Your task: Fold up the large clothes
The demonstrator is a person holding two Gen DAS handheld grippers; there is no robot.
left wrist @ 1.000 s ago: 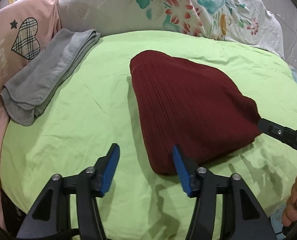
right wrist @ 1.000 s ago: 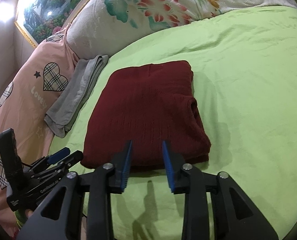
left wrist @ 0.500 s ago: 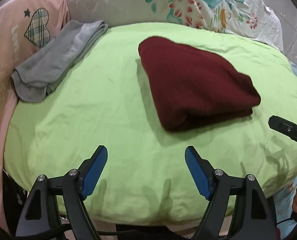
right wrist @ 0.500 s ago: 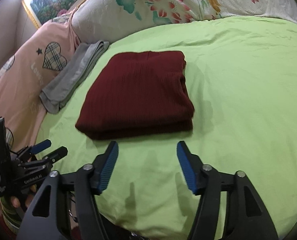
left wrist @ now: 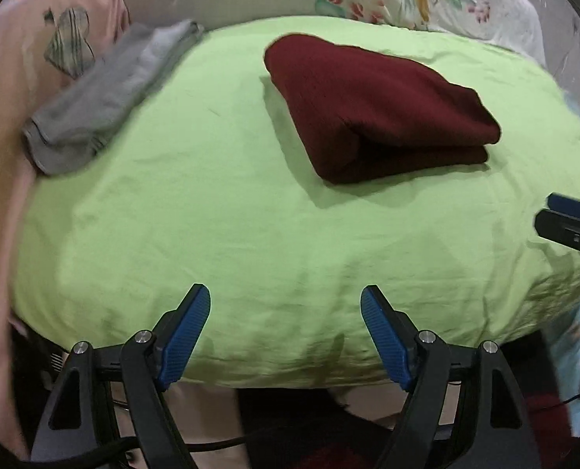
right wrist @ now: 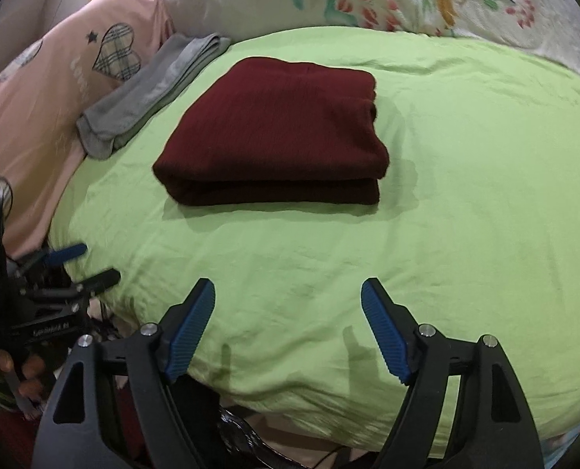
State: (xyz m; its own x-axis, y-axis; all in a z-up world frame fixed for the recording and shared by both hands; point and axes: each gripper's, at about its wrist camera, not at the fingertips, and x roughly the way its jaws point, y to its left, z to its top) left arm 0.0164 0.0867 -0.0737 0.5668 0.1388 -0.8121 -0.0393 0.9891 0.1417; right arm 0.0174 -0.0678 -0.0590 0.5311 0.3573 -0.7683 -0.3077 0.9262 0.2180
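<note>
Dark red ribbed knit garment [right wrist: 274, 133] folded, lying mid-bed on lime green sheet [right wrist: 466, 203]. Left gripper [left wrist: 284, 332], right gripper [right wrist: 288, 326] at near edge; fingers spread, just been opening, empty. Judgement: retreat cleanly, no snagging.

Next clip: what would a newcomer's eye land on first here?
The dark red folded garment lying mid-bed on the lime-green sheet, with no gripper touching it. Behind it to the left, a folded grey garment lies at the sheet's edge against a pink pillow. Up front, the left gripper and right gripper both gape open, holding nothing.
</note>
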